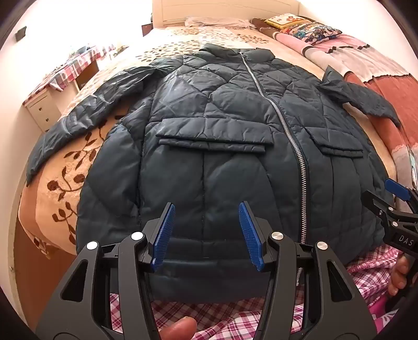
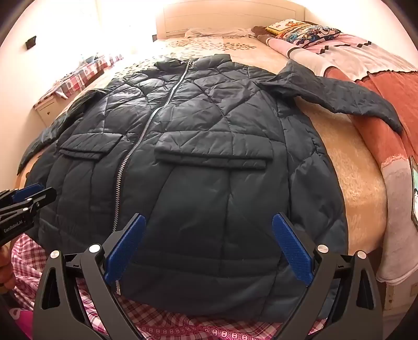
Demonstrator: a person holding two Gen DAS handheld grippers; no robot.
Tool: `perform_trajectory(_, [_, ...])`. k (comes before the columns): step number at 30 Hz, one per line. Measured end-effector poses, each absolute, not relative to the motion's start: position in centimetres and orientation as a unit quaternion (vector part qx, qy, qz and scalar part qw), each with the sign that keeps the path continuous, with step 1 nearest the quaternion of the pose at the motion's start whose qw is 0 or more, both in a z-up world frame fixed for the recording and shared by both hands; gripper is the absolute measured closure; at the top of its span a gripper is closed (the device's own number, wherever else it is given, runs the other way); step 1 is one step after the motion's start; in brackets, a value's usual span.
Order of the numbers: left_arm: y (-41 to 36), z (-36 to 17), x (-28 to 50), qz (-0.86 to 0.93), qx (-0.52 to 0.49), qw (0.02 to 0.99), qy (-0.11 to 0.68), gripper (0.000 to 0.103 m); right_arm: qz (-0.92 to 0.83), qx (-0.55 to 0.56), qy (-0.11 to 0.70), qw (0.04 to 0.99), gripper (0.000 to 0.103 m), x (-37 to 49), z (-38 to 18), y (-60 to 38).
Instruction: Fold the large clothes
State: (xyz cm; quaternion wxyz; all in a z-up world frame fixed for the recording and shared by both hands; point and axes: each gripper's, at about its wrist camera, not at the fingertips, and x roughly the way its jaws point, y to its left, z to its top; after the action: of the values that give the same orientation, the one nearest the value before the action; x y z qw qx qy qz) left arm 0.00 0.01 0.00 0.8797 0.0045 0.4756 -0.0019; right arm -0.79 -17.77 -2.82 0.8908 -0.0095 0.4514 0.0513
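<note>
The jacket (image 1: 222, 146) lies flat on the bed (image 1: 78, 162), front side up, zipper (image 1: 297, 146) closed, its hem hanging over the near edge of the bed. Above the hem, left of the zipper, the left gripper (image 1: 207, 235) hovers with its jaws partly apart and nothing between them. Right of the zipper, the right gripper (image 2: 209, 248) stands fully wide over the hem, also holding nothing. Both sleeves spread out from the jacket to the sides. Pillows (image 2: 305, 32) lie beyond the collar, near the headboard (image 2: 230, 18).
</note>
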Motion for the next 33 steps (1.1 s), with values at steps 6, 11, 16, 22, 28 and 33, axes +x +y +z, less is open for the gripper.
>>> perform_trajectory(6, [-0.01, 0.03, 0.00, -0.002, 0.005, 0.879, 0.476, 0.052, 0.053, -0.008, 0.452, 0.890, 0.008, -0.74, -2.90, -17.86])
perform_trajectory(11, [0.35, -0.17, -0.02, -0.002, 0.003, 0.878, 0.478, 0.052, 0.053, -0.008, 0.453, 0.890, 0.008, -0.79, -2.96, -17.97])
perform_trajectory(16, [0.38, -0.49, 0.11, 0.000, 0.003, 0.875, 0.484, 0.052, 0.053, -0.008, 0.455, 0.889, 0.008, -0.75, -3.03, -17.92])
perform_trajectory(22, [0.00, -0.65, 0.34, -0.001, 0.005, 0.873, 0.488, 0.052, 0.052, -0.007, 0.457, 0.888, 0.008, -0.82, -3.13, -18.08])
perform_trajectory(28, [0.11, -0.85, 0.46, -0.001, 0.004, 0.871, 0.491, 0.052, 0.051, -0.005, 0.458, 0.887, 0.008, -0.74, -3.25, -18.26])
perform_trajectory(33, [0.20, -0.95, 0.47, -0.002, 0.003, 0.871, 0.492, 0.052, 0.052, -0.004, 0.459, 0.887, 0.008, -0.63, -3.10, -18.32])
